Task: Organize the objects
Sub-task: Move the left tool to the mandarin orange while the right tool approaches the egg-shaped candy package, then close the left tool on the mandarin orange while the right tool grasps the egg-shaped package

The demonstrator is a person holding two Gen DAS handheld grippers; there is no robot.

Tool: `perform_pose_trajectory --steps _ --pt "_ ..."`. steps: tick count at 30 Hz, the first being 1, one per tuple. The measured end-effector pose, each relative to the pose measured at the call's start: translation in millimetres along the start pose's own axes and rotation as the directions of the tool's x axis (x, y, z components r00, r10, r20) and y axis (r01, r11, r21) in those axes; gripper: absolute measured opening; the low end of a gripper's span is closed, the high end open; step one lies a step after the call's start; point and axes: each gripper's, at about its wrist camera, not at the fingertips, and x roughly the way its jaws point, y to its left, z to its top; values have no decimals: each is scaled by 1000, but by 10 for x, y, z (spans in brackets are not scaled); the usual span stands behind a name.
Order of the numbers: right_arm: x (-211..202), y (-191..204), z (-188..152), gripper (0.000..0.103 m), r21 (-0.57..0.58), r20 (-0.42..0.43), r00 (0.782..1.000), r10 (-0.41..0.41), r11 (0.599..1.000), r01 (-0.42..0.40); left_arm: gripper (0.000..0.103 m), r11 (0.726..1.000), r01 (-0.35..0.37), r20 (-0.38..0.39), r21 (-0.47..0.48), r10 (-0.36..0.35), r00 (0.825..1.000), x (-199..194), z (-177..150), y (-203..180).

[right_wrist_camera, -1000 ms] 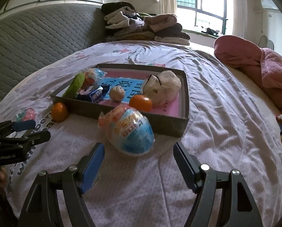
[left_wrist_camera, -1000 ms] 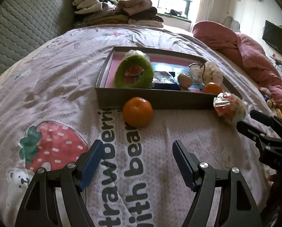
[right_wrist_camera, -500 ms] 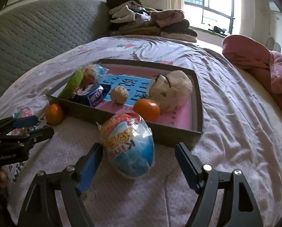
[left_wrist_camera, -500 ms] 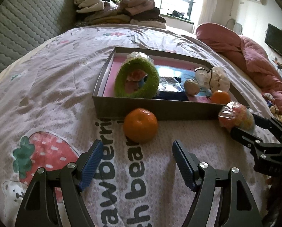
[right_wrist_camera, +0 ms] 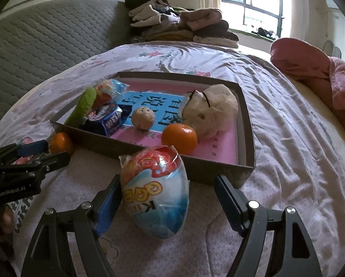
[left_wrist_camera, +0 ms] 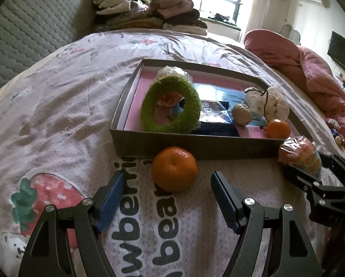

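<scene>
Bed point(right_wrist_camera: 276, 138): wrapped egg point(right_wrist_camera: 156, 191) lengthwise, tip toward tray point(right_wrist_camera: 246, 120).

Quick count here: two tangerines, one on the bedspread point(left_wrist_camera: 174, 168) and one inside the box point(right_wrist_camera: 179, 138), plus two wrapped toy eggs, the big one out front point(right_wrist_camera: 155, 192) and another in the box point(right_wrist_camera: 111, 87). Then it's one each: green fuzzy ring point(left_wrist_camera: 170, 106), dark snack packet point(right_wrist_camera: 105, 118), speckled ball point(right_wrist_camera: 143, 117), white bag point(right_wrist_camera: 215, 110), all in one box point(left_wrist_camera: 195, 143).
</scene>
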Motion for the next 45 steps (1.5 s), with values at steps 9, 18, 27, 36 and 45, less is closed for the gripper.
perform_pose_trajectory --steps 9,18,27,36,45 --pt "8 -58 -20 78 43 -13 999 37 998 -37 77 1000 -27 -9 -8 26 1000 100 49 -16" --pt "-19 32 -28 70 15 2 1000 5 1000 -5 68 1000 -28 -5 3 28 1000 96 44 -64" --pt "-27 48 -47 53 21 3 1000 0 1000 0 46 999 -29 -9 16 29 1000 100 52 -132" --pt "-30 90 -81 52 9 1 999 34 999 -34 41 999 -31 -4 15 31 1000 89 33 -125" --pt "-61 80 -115 52 32 5 998 64 997 -64 41 1000 -7 -3 31 7 1000 19 -12 -193"
